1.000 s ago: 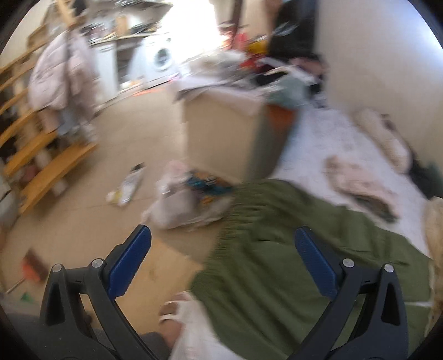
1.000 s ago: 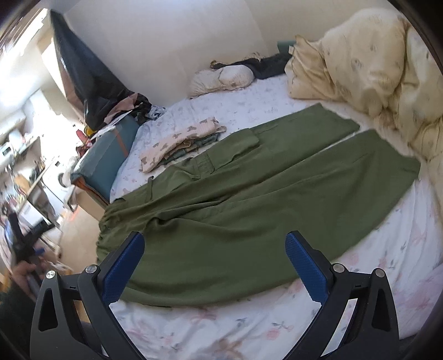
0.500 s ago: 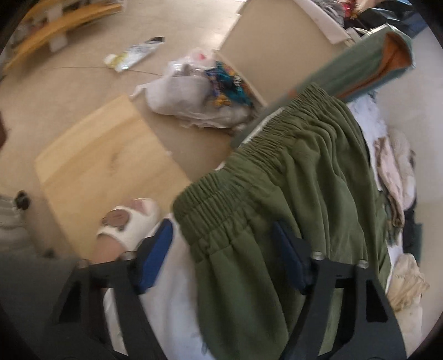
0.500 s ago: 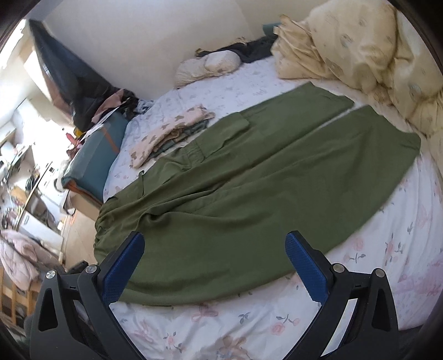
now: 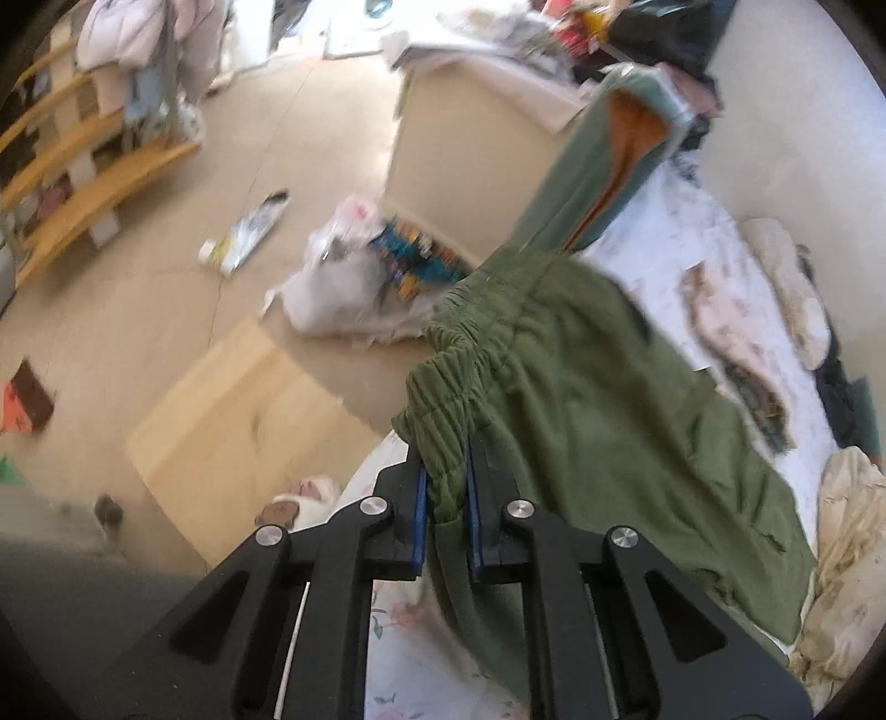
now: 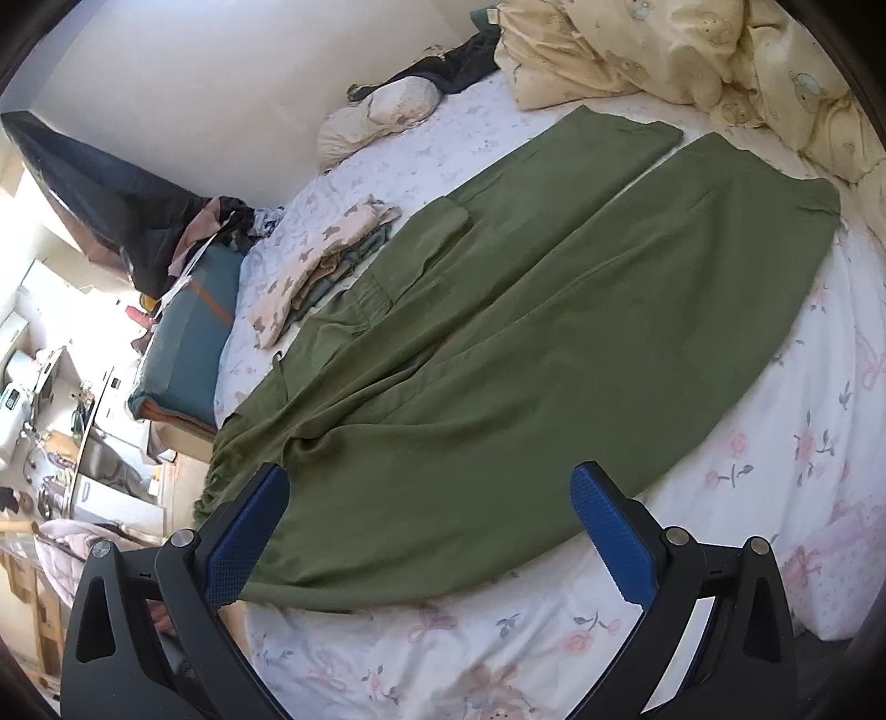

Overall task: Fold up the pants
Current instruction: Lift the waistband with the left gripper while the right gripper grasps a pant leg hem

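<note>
Olive green pants (image 6: 498, 343) lie spread flat on the flowered bed sheet (image 6: 803, 443), legs running toward the pillows at the far right, elastic waistband at the bed's near left edge. My left gripper (image 5: 447, 487) is shut on the gathered waistband of the pants (image 5: 598, 410) at its near corner, lifting it slightly. My right gripper (image 6: 429, 526) is open and empty, hovering over the near edge of the near leg, its blue pads (image 6: 606, 531) wide apart.
Folded pink and green clothes (image 6: 321, 266) lie on the bed beyond the pants. A cream duvet (image 6: 692, 50) is bunched at the far right. Beside the bed are a teal cushion (image 5: 603, 160), a white bag (image 5: 343, 288), a wooden board (image 5: 232, 426) and a cabinet (image 5: 465, 155).
My left gripper has gone from wide open above the waistband to shut on it. The right gripper has moved a little closer over the pants, still open.
</note>
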Tool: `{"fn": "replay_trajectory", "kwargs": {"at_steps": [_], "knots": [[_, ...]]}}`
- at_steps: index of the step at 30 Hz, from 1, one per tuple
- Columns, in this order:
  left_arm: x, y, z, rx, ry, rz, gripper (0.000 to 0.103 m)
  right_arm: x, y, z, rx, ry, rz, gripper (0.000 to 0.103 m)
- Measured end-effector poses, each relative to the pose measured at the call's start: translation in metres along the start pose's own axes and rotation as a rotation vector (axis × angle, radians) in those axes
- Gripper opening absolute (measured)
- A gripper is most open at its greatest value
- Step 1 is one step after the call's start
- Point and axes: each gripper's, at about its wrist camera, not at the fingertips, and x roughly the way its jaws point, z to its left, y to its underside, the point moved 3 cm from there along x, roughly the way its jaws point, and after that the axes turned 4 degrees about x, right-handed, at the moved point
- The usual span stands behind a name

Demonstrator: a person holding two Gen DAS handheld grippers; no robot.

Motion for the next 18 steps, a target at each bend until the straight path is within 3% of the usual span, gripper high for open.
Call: {"fn": "replay_trajectory", "kwargs": {"at_steps": [2, 5, 8, 11, 15, 18], "knots": [[-0.006, -0.007, 0.004, -0.007, 0.028, -0.004, 0.009, -0.002, -0.003, -0.005, 0.011, 0.033, -0.022, 0.103], [-0.001, -0.009, 0.008, 0.002, 0.011, 0.035, 0.009, -0.005, -0.016, -0.021, 0.066, 0.070, -0.047, 0.103], [-0.001, -0.004, 0.013, -0.026, 0.047, 0.053, 0.009, -0.007, -0.054, -0.050, 0.128, 0.139, -0.040, 0.099], [-0.008, -0.007, 0.010, -0.001, 0.084, 0.029, 0.009, -0.026, -0.111, -0.089, 0.239, 0.139, -0.118, 0.095], [-0.008, -0.006, -0.003, 0.075, 0.068, 0.011, 0.008, -0.032, -0.165, -0.156, 0.372, 0.303, -0.216, 0.096], [-0.003, -0.004, -0.006, 0.081, 0.065, 0.020, 0.008, -0.016, -0.183, -0.216, 0.471, 0.470, -0.208, 0.093]]}}
